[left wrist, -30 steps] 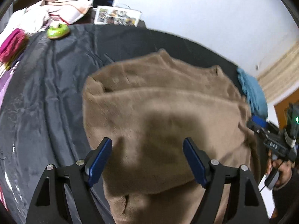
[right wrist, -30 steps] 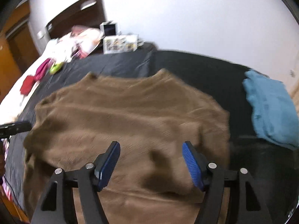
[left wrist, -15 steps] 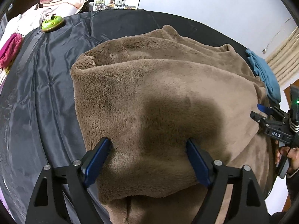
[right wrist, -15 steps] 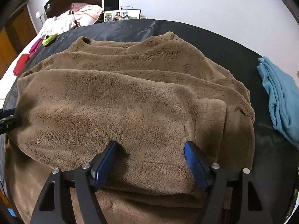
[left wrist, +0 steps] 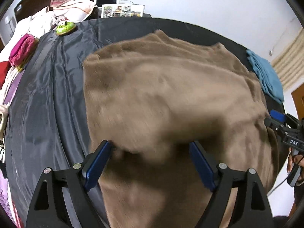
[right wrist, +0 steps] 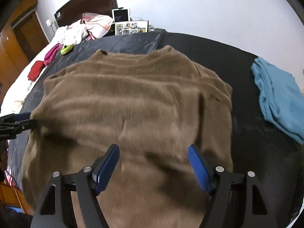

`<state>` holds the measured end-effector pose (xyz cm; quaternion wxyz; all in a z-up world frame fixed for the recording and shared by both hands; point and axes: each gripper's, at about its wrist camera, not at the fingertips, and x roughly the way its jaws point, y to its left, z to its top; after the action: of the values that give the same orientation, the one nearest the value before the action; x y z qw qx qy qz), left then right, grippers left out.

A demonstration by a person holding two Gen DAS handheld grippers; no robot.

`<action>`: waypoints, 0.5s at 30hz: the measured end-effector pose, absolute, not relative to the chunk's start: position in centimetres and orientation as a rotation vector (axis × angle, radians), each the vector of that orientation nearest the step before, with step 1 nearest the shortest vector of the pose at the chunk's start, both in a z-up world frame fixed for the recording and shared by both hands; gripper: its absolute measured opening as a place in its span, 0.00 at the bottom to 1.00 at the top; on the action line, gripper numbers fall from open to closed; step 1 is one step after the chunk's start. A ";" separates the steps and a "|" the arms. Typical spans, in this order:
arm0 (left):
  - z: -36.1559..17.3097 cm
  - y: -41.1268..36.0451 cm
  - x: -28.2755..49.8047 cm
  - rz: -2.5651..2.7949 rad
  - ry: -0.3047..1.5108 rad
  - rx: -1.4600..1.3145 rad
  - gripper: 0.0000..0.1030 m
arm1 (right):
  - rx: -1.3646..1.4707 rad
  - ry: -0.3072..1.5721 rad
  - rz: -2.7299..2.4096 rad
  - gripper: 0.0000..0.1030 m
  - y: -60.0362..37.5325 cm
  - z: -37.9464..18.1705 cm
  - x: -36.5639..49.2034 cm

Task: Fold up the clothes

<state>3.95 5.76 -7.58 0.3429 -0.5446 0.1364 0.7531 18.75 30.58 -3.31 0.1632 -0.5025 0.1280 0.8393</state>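
A brown fleece garment (left wrist: 167,98) lies spread on the dark sheet (left wrist: 51,95), its lower part folded up over its body. My left gripper (left wrist: 150,146) hovers open over the fold's near edge at the garment's left side, pads clear of the fleece. My right gripper (right wrist: 153,149) is open too, above the garment (right wrist: 133,98) near its right side, with only fleece below the gap. The right gripper (left wrist: 279,121) shows at the left wrist view's right edge. The left gripper (right wrist: 19,122) shows at the right wrist view's left edge. Both views are blurred.
A folded blue cloth (right wrist: 277,98) lies on the sheet to the garment's right. At the bed's far left are a green toy (left wrist: 65,26), pink clothes (left wrist: 21,51), a red cloth (right wrist: 35,70) and pillows (right wrist: 96,24). A photo frame (right wrist: 131,27) leans on the wall.
Half a second ago both grippers sat low over the folded edge. Both have since drawn back from it. Each pair of jaws stands slightly wider than a second ago.
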 end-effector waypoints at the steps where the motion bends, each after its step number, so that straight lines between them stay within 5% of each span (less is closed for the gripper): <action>1: -7.6 5.6 5.0 1.945 0.360 -1.424 0.85 | -1.444 0.367 2.394 0.74 30.4 -3.3 19.8; 15: -11.4 5.0 14.1 1.972 0.423 -1.511 0.85 | -1.580 0.369 2.345 0.75 27.5 -8.3 27.9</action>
<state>14.14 5.05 -11.42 0.3059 -0.5707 0.1600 0.7450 27.94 27.50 -8.26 0.1447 -0.5483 0.1280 0.8137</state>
